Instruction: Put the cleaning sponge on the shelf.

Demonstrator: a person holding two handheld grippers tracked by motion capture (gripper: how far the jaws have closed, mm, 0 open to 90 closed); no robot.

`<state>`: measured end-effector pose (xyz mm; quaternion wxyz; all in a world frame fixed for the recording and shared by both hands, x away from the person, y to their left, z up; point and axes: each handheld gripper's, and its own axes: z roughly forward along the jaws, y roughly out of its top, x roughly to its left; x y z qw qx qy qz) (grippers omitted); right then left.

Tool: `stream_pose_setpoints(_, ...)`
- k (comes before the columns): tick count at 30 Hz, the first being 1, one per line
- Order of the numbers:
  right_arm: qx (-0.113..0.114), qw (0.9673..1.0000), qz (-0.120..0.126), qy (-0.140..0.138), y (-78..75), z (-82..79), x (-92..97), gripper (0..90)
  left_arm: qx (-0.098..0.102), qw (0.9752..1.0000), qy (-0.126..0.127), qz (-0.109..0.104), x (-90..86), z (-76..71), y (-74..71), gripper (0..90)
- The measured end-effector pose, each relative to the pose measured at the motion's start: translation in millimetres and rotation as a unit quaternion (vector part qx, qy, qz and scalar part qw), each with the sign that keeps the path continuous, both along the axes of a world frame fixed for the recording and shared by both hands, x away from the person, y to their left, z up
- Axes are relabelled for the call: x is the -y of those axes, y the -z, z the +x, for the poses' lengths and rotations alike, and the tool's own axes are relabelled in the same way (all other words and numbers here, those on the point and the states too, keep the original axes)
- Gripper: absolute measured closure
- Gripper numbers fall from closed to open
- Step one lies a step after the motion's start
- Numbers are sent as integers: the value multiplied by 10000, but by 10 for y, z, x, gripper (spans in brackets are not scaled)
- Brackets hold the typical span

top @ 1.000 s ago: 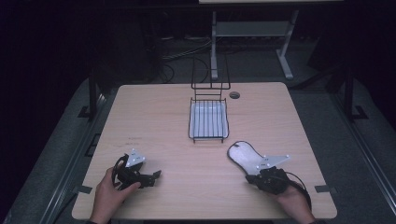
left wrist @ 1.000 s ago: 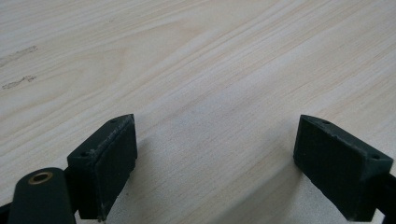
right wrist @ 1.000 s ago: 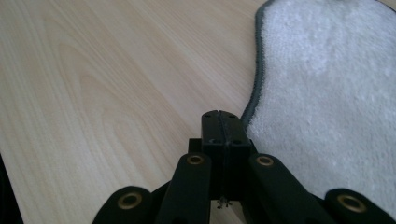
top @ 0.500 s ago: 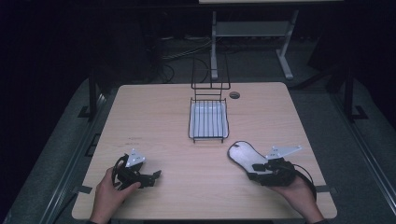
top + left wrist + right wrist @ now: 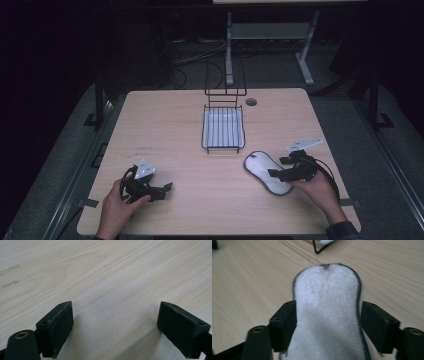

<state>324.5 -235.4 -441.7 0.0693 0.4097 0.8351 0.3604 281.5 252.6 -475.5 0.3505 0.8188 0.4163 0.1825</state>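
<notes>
Right gripper [image 5: 280, 167] jaws had just been opening, letting go of the fleecy insole [image 5: 266, 172] (still between them, pads apart) near the table's [image 5: 165, 120] right edge; release looked done. Left gripper [image 5: 166, 188] jaws spread, empty.

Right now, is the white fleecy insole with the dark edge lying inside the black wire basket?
No, the white fleecy insole lies flat on the wooden table, outside the black wire basket and nearer the person.
</notes>
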Motion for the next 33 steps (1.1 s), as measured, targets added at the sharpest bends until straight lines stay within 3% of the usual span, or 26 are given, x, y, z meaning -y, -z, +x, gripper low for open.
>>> stream_pose_setpoints(6,55,9999,69,96,38,132,-17,221,1,10000,-1,0,0,0,-1,127)
stream_pose_setpoints(10,-35,9997,214,132,82,190,-30,184,-2,10000,-2,-4,1,0,0,127)
stream_pose_setpoints(33,-209,9996,-163,6,235,183,-158,146,-1,10000,-1,-2,0,0,0,127)
